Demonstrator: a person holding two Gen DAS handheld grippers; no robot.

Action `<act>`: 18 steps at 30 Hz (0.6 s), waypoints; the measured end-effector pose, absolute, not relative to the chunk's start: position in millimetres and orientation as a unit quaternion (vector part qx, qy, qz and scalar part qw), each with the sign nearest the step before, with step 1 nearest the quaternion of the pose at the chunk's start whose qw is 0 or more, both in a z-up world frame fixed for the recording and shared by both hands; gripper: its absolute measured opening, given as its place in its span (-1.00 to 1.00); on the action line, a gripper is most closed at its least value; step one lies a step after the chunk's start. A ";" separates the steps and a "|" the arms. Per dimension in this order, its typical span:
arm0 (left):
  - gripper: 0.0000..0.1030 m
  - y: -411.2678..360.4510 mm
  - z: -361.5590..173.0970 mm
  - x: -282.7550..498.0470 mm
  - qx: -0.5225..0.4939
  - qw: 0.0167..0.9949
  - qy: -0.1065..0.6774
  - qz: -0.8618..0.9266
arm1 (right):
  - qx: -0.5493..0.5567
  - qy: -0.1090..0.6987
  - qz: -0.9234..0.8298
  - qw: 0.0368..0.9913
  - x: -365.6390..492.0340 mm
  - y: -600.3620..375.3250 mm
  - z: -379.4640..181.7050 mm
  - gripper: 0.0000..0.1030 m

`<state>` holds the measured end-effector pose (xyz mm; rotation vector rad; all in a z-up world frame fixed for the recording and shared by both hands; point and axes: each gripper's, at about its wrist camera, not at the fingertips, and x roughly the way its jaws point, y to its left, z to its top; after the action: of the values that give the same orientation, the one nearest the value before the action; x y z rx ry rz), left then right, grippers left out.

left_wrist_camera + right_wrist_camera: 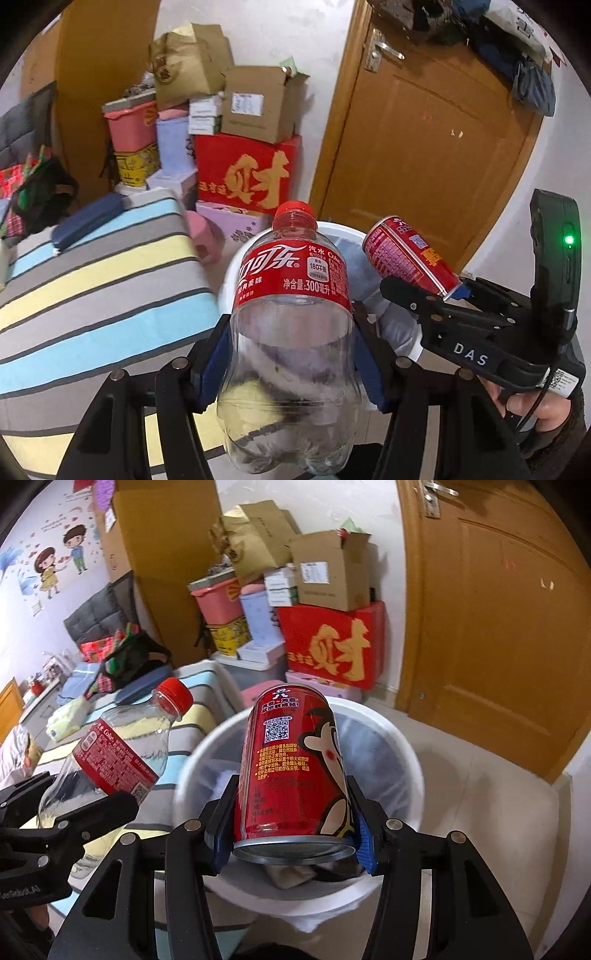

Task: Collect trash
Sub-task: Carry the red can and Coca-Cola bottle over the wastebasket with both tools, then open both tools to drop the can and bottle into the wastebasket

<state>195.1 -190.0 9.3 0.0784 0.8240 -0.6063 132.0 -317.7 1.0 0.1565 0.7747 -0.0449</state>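
My left gripper is shut on an empty clear cola bottle with a red label and red cap, its blue pads pressing the bottle's waist. My right gripper is shut on a red drink can with a cartoon print, held near its lower rim. Both hover over a white trash bin lined with a clear bag, some trash inside. In the left wrist view the can and right gripper show at the right, the bin rim behind the bottle. The bottle appears left in the right wrist view.
A bed with a striped cover lies left of the bin. Stacked boxes, among them a red carton and cardboard box, stand against the wall behind. A wooden door is at the right. Pale floor tiles spread right of the bin.
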 end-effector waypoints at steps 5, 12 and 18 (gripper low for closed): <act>0.20 -213.5 -3.4 210.9 0.040 0.864 0.408 -0.292 | 0.078 0.394 -0.026 0.915 141.3 -333.9 -9.7 0.05; 0.21 -234.7 -10.1 221.7 0.061 0.869 0.406 -0.277 | 0.060 0.409 -0.036 0.910 152.0 -345.0 -20.2 0.06; 0.33 -237.0 -11.4 225.4 0.058 0.871 0.404 -0.273 | 0.057 0.403 -0.056 0.912 149.9 -354.6 -20.7 0.19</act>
<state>225.4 -237.0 -11.4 0.1203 0.8439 -0.5710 149.9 -354.6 -20.7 0.1169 0.8298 -0.1150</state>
